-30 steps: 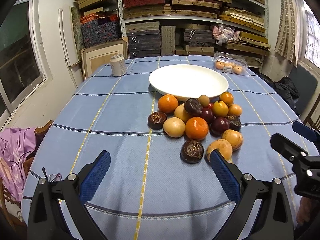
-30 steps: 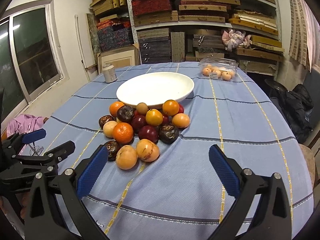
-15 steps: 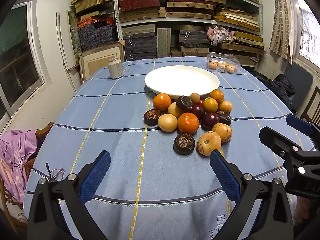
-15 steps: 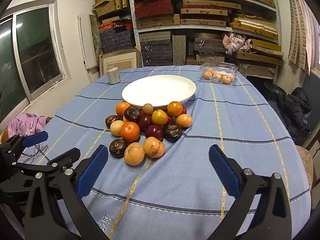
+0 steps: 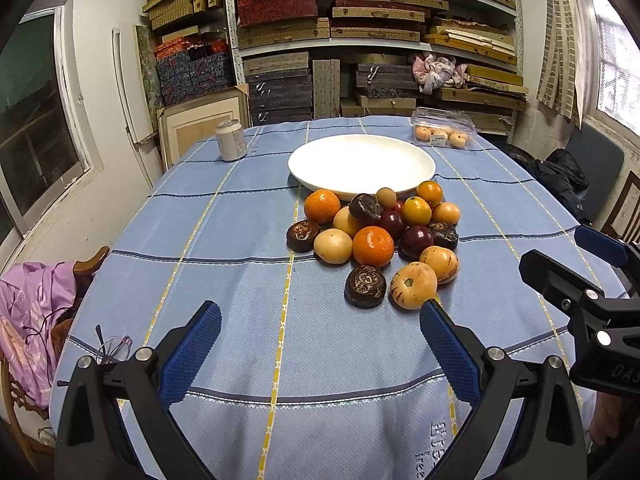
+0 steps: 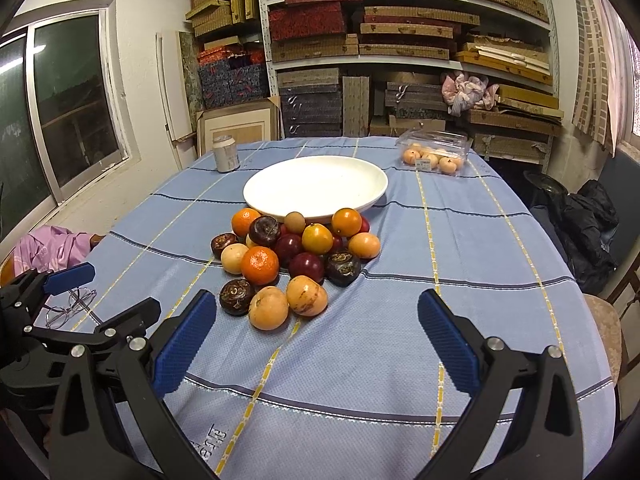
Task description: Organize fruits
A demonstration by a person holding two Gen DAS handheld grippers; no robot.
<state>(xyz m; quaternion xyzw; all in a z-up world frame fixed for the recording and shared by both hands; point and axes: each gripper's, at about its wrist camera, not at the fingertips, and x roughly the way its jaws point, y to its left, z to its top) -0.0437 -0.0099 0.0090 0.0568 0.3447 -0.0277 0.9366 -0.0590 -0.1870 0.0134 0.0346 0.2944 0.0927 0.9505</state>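
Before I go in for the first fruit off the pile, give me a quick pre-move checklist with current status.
1. Left gripper open and holding nothing: ok.
2. Right gripper open and holding nothing: ok.
3. White plate has bare room for fruit: ok.
4. Nearest fruit reachable without digging: ok; the yellow-orange fruit and the dark brown fruit lie at the pile's near edge on the tablecloth.
5. Pile stable if a front fruit is pulled: cannot tell; the fruits touch each other and some sit on others.
6. Eyeglasses beside the left gripper, away from the pile: ok, but mind them.
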